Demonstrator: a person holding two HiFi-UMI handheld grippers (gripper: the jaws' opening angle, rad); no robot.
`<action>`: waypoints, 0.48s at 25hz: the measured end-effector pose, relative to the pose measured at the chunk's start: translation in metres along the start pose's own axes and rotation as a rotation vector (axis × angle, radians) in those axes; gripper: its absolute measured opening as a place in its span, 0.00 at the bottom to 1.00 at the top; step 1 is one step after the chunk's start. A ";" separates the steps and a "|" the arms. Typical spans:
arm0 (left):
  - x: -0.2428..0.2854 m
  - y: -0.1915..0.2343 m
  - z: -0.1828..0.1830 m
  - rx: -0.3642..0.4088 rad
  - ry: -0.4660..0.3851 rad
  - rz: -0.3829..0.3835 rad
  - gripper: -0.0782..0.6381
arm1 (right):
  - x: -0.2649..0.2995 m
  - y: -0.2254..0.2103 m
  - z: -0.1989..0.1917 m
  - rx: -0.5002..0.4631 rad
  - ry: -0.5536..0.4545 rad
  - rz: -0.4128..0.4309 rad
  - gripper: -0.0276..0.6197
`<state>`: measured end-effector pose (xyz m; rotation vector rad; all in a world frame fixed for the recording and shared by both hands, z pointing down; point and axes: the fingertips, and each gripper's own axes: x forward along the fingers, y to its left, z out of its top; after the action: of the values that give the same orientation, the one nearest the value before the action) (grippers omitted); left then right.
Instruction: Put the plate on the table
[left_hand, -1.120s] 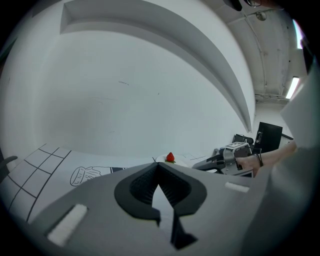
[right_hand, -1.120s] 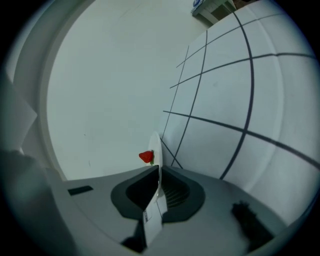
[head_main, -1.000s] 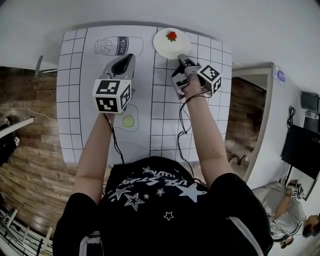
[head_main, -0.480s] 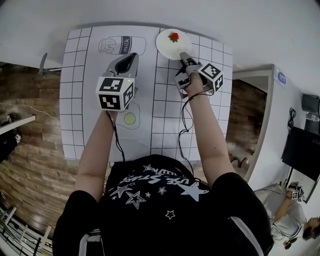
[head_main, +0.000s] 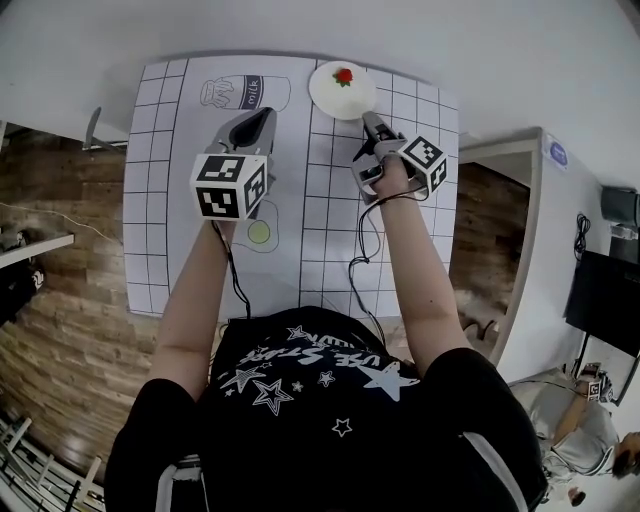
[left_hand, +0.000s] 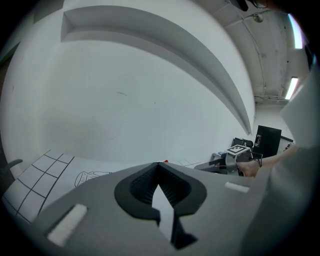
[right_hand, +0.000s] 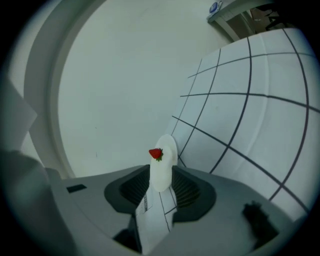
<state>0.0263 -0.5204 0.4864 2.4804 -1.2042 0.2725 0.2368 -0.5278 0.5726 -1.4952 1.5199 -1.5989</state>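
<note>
A white plate (head_main: 342, 90) with a red strawberry (head_main: 344, 74) on it lies flat at the far edge of the gridded table sheet (head_main: 330, 220). My right gripper (head_main: 369, 122) points at the plate's near rim, and its jaws have just been opening. In the right gripper view the plate (right_hand: 163, 172) shows between the spread jaws of the right gripper (right_hand: 161, 169), with the pads off it and the strawberry (right_hand: 156, 153) above. My left gripper (head_main: 262, 118) hovers over the sheet to the left. In the left gripper view the left gripper (left_hand: 159, 165) has its jaw tips together and holds nothing.
The sheet carries a milk carton drawing (head_main: 238, 93) at the far left and a fried egg drawing (head_main: 259, 232) below my left gripper. A white wall runs just behind the table's far edge. Wooden floor (head_main: 60, 300) lies to the left, and a second person (head_main: 585, 430) sits at the lower right.
The right gripper's jaws have opened and let go of the plate's rim, and the plate stays lying on the sheet. The left gripper has kept its place.
</note>
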 end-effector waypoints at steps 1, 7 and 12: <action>-0.002 -0.002 0.003 -0.002 -0.008 0.000 0.12 | -0.004 0.005 -0.001 -0.013 0.001 0.021 0.25; -0.019 -0.024 0.022 0.033 -0.050 -0.006 0.12 | -0.029 0.041 -0.007 -0.050 0.007 0.147 0.25; -0.040 -0.049 0.032 0.058 -0.082 -0.012 0.12 | -0.064 0.086 -0.011 -0.162 -0.016 0.280 0.13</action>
<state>0.0411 -0.4767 0.4325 2.5705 -1.2302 0.2065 0.2176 -0.4914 0.4729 -1.3024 1.7963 -1.3260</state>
